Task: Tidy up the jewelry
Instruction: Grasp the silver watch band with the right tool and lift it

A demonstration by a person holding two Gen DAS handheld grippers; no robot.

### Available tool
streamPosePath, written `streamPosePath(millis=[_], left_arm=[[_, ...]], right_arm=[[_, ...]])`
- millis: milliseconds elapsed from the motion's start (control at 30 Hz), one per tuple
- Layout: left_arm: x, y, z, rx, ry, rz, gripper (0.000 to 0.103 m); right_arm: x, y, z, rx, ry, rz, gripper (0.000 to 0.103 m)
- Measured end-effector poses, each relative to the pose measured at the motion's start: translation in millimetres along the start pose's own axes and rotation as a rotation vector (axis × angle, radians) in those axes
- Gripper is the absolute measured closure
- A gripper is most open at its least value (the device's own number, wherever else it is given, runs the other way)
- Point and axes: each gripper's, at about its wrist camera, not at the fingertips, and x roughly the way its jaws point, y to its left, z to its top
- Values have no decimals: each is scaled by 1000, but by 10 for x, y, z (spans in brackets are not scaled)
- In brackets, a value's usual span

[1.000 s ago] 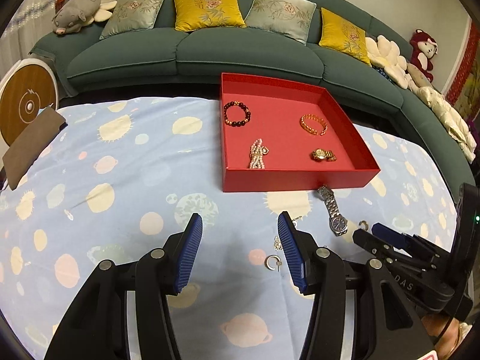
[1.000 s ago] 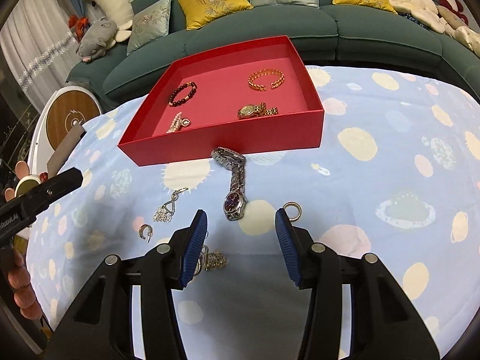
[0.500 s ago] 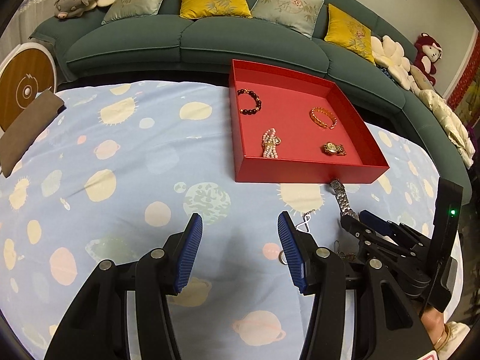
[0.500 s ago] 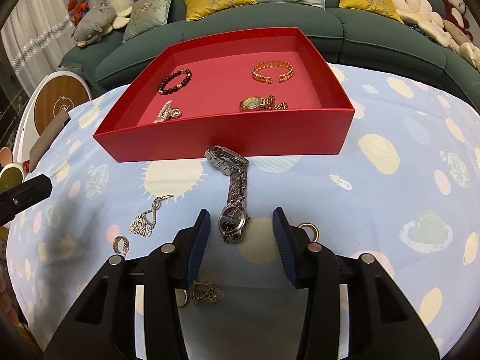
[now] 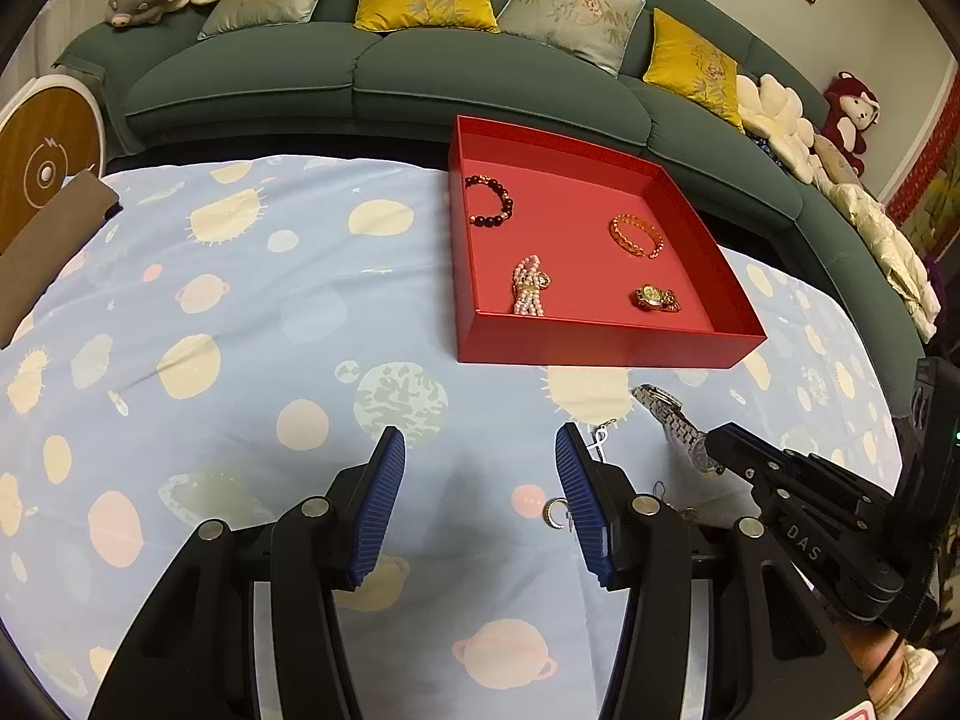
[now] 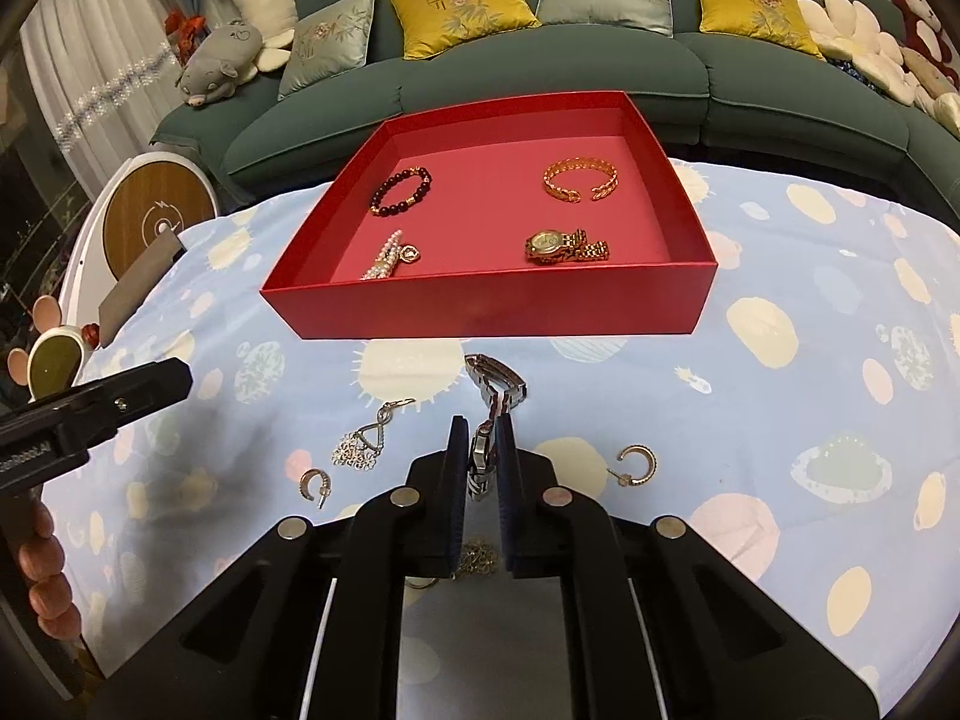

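Note:
A silver watch (image 6: 495, 375) lies on the planet-print cloth just in front of the red tray (image 6: 480, 312). My right gripper (image 6: 480, 438) is closing, and its pads press on the watch's case, which stands on edge between them. The watch's band (image 5: 666, 411) trails toward the tray. My left gripper (image 5: 480, 450) stands open over bare cloth with nothing between its fingers. Inside the tray are a dark bead bracelet (image 6: 401, 191), a gold bangle (image 6: 579, 180), a gold watch (image 6: 564, 245) and a pearl bracelet (image 6: 387, 255).
Loose on the cloth are a silver pendant earring (image 6: 363, 444), two hoop earrings (image 6: 315, 483) (image 6: 636, 465) and a gold chain (image 6: 477, 561) under the right gripper. A green sofa (image 6: 540, 72) curves behind the table. A brown pad (image 5: 54, 240) lies at the left edge.
The right gripper's jaws went from wide apart to closed on the silver watch's case, which now stands on edge. The left gripper stays open; its view has shifted slightly.

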Motion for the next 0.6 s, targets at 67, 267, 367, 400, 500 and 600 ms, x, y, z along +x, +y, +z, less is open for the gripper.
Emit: streamPosePath(millis=[67,267,367,400,500,600], left_arm=[[24,-25,-9,1,5,-2,53],[145,-175,-44,21,31,-15,53],[227,-280,-65,45,42,-14,53],[263,-320,-73,53,46,-17,53],[391,-428,-92,80,62,-16,53],[557,-538,-131,114,83,2,53]], right_arm=[[-52,-35,-1,12,-1,5,95],[-71,-129,-86,25,32,-10,95],[-43,-185,-204,29,68,-18,96],[-36,-207,-239,31,79,-19,96],[-38,-259,-326,32,93,-12,97],[-56,-278,-336,22,101,6,96]])
